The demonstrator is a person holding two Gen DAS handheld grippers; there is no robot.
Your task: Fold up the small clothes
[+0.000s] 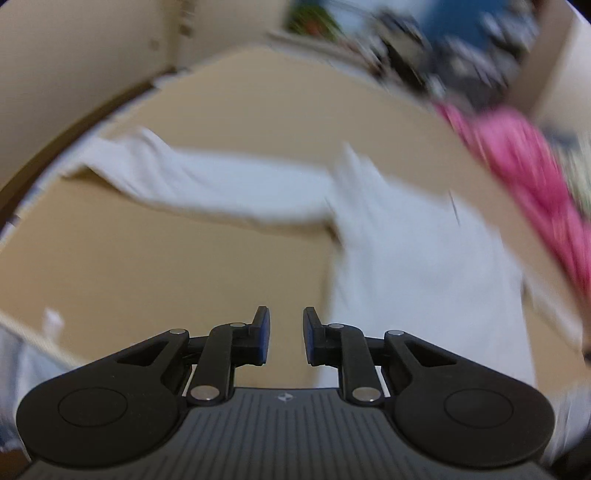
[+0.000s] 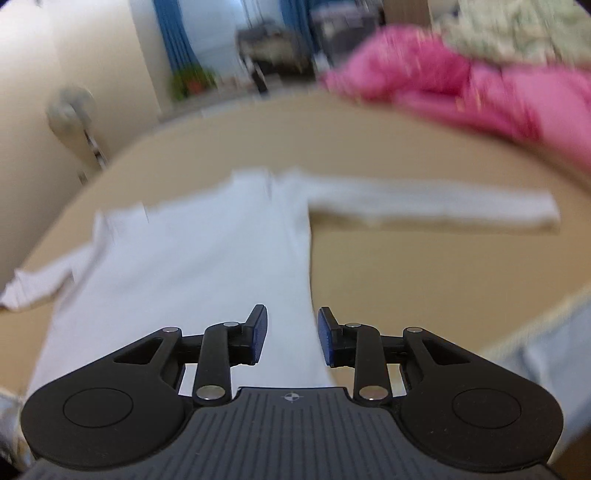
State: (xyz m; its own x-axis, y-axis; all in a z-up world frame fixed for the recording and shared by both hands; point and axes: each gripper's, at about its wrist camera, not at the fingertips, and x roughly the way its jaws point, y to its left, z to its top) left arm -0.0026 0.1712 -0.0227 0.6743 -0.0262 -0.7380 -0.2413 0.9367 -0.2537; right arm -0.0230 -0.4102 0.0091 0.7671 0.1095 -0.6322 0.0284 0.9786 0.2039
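A small white long-sleeved shirt (image 1: 406, 266) lies spread flat on the tan table (image 1: 184, 266); both views are blurred. In the left wrist view one sleeve (image 1: 207, 184) stretches to the left. My left gripper (image 1: 286, 338) is open and empty, above the table just left of the shirt's body. In the right wrist view the shirt (image 2: 192, 258) lies ahead with one sleeve (image 2: 443, 206) stretched to the right. My right gripper (image 2: 291, 336) is open and empty, above the shirt's lower right edge.
A pink garment (image 1: 524, 177) lies at the table's far right, also in the right wrist view (image 2: 461, 88). A patterned cloth (image 2: 517, 33) lies behind it. The table edge (image 2: 535, 317) curves at the near right. A fan (image 2: 74, 110) stands beyond the table.
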